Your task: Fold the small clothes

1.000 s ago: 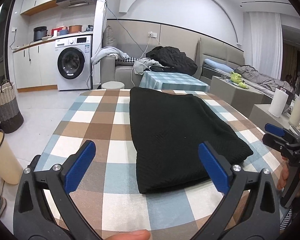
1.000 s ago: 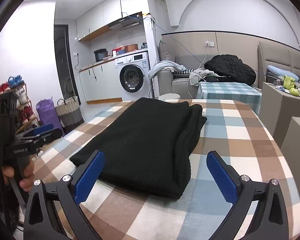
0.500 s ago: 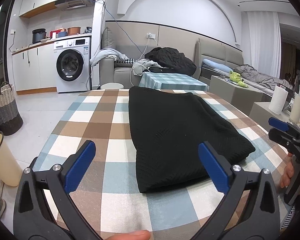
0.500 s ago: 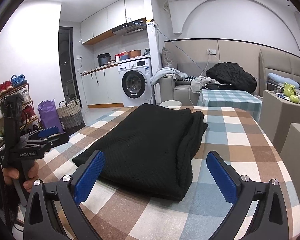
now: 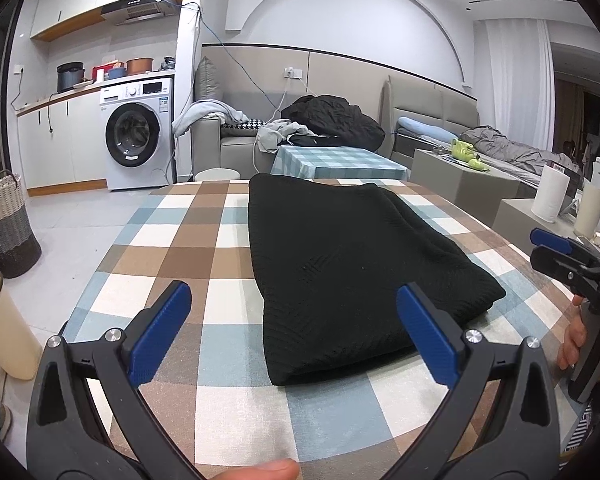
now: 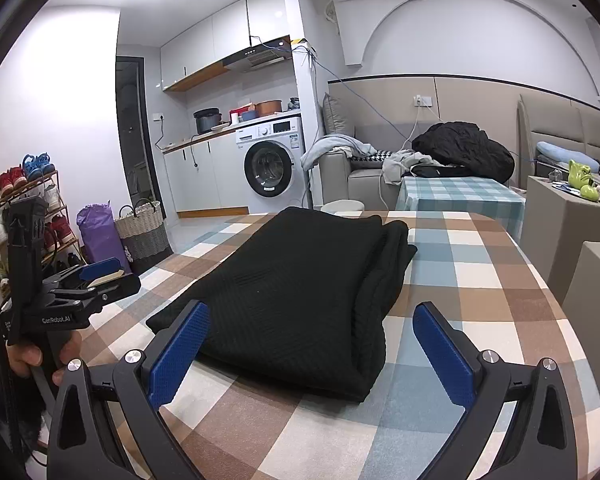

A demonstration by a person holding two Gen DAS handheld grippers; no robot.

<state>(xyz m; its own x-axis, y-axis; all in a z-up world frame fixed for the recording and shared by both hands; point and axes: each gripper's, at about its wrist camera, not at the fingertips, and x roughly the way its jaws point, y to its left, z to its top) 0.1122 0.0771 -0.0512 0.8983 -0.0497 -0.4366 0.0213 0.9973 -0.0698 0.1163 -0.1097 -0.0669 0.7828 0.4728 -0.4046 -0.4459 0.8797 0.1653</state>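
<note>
A black knit garment [image 5: 340, 264] lies folded into a long rectangle on the checked tablecloth [image 5: 180, 256]; it also shows in the right wrist view [image 6: 300, 288]. My left gripper [image 5: 294, 320] is open and empty, held above the table's near edge, just short of the garment's near left corner. My right gripper [image 6: 312, 332] is open and empty, over the garment's near edge. In the right wrist view the left gripper [image 6: 96, 276] appears at the far left. In the left wrist view the right gripper [image 5: 556, 248] appears at the far right.
The table's right edge [image 6: 540, 280] borders grey blocks [image 6: 572, 216]. A smaller checked table [image 5: 332, 160] and a sofa with piled clothes [image 5: 332, 120] stand behind. A washing machine [image 5: 136, 136], a woven basket [image 5: 4, 224] and a shoe rack [image 6: 20, 200] are to the left.
Both grippers have risen and tilted upward a little, so more of the room shows. The garment has not moved. Both stay open.
</note>
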